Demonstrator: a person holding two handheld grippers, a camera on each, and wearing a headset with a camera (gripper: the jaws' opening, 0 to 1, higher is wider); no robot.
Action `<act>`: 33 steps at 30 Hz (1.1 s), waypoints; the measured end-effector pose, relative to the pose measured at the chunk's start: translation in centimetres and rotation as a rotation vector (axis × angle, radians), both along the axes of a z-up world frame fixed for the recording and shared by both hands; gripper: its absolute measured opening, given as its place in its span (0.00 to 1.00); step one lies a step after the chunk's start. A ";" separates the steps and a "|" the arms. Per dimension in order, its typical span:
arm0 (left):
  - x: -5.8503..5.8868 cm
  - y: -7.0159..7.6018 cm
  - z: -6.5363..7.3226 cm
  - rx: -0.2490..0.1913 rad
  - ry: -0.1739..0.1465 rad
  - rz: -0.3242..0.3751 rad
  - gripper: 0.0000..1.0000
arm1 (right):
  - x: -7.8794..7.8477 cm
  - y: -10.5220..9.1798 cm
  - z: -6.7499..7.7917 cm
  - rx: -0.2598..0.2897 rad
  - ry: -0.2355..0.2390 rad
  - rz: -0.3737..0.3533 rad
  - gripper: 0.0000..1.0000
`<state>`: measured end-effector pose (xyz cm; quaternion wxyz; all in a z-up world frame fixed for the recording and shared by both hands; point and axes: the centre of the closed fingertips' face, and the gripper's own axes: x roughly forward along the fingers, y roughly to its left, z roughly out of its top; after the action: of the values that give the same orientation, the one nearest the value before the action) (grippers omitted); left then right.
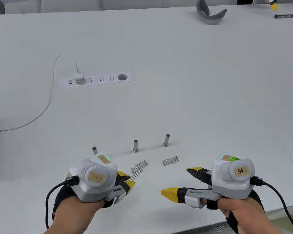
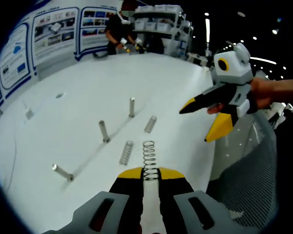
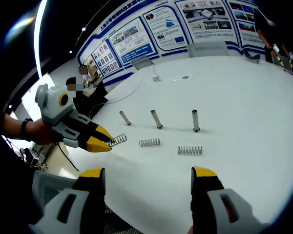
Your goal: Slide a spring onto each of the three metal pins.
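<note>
Holding three pins [image 1: 136,145], white workbench [image 1: 210,97], power strip [image 1: 95,79], wall posters [image 3: 136,41]

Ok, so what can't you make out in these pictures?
Head view: the left gripper body hides its jaw tips; the held spring and the spring beside it blur together, too small to separate.
Head view: a grey curved object and a dark strip are cut by the picture's edges.
Right gripper view: poster text is too small.
How the pins are fixed: too small.
</note>
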<state>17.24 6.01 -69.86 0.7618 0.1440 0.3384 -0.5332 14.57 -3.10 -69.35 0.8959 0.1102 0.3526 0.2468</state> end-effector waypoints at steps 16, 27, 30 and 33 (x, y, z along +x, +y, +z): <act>-2.3 -2.6 0.8 -0.017 -0.015 -0.101 0.11 | 0.3 0.9 0.6 0.092 0.003 -0.015 0.60; -3.4 -3.8 1.1 -0.025 -0.013 -0.137 0.11 | 0.1 1.7 0.7 0.150 0.029 -0.015 0.52; -3.7 -4.1 1.1 -0.026 -0.014 -0.151 0.11 | 0.0 2.0 0.8 0.173 0.041 -0.012 0.47; -4.0 -4.3 1.1 -0.026 -0.014 -0.164 0.11 | 0.0 2.3 0.7 0.191 0.056 -0.016 0.43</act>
<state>13.26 1.67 -68.73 0.7198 0.1651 0.3131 -0.5972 14.56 -0.82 -68.62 0.8730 0.2050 0.3515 0.2690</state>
